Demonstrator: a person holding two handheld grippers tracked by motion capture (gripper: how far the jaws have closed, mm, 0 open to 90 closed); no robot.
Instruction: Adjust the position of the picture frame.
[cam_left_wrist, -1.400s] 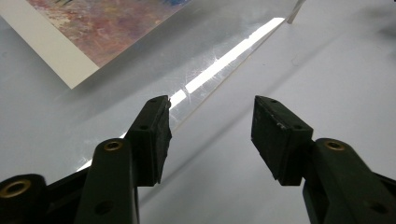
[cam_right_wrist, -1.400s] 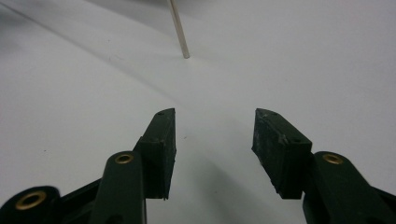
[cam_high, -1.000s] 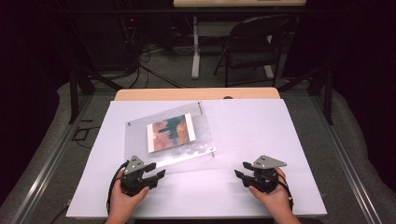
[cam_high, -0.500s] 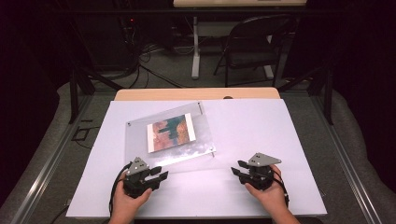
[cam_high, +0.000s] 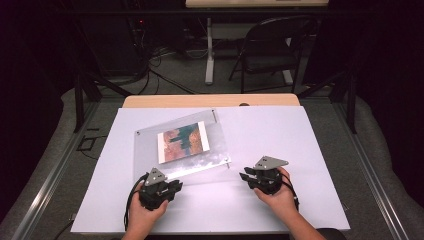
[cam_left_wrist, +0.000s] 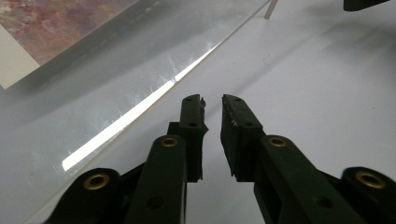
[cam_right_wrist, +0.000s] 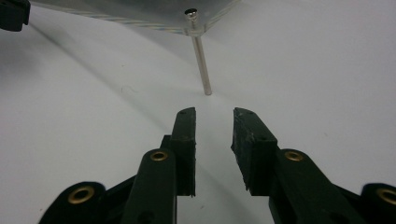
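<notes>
A clear acrylic picture frame (cam_high: 215, 145) lies at a slant on the white table cover (cam_high: 290, 135), with a rust and teal picture (cam_high: 182, 141) inside it. My left gripper (cam_high: 178, 186) sits just off the frame's near edge (cam_left_wrist: 135, 109). Its jaws have just been closing and stand a narrow gap apart (cam_left_wrist: 212, 100) with nothing between them. My right gripper (cam_high: 243, 176) points at the frame's near right corner, where a metal standoff pin (cam_right_wrist: 201, 65) stands on the cover. Its jaws (cam_right_wrist: 212, 112) have also been closing, and they stand apart with nothing between them.
A bare wooden table edge (cam_high: 210, 100) runs behind the white cover. Beyond it stand a folding chair (cam_high: 272, 50) and a table leg (cam_high: 210, 55) among floor cables. The cover's right half is bare.
Both grippers' jaws have narrowed. The right gripper has slid left toward the frame's near right corner. The left hand has stayed about where it was.
</notes>
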